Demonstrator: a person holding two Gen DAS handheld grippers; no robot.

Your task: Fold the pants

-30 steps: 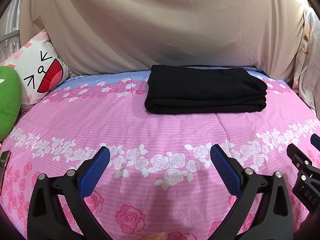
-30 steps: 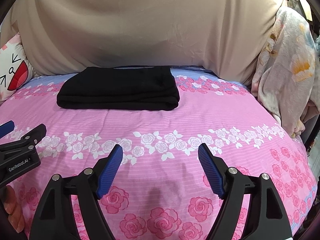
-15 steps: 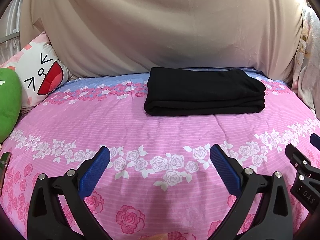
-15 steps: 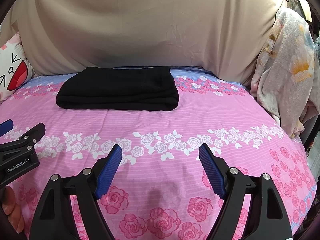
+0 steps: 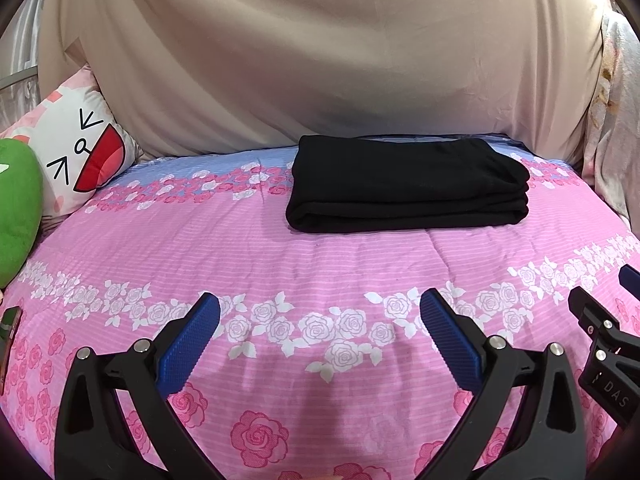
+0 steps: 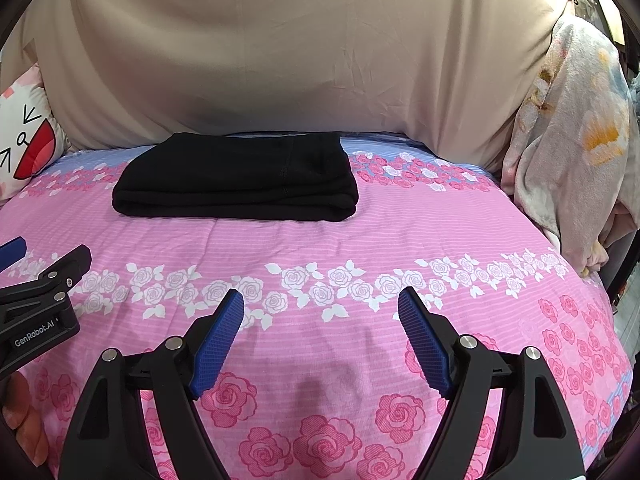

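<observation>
Black pants [image 5: 406, 186] [image 6: 236, 178] lie folded in a thick rectangle at the far side of the pink rose-print bed cover [image 5: 320, 264] [image 6: 360, 248]. My left gripper [image 5: 320, 320] hovers open over the near part of the bed, well short of the pants, with nothing between its blue pads. My right gripper [image 6: 322, 312] is likewise open and empty, to the right of the left one. Each gripper's fingers show at the edge of the other's view.
A tan sheet [image 5: 320, 60] hangs behind the bed. A white cartoon-face cushion [image 5: 80, 156] and a green plush [image 5: 16, 208] sit at the left. A pale floral blanket [image 6: 572, 152] hangs at the right. A hand [image 6: 24, 412] shows at the lower left.
</observation>
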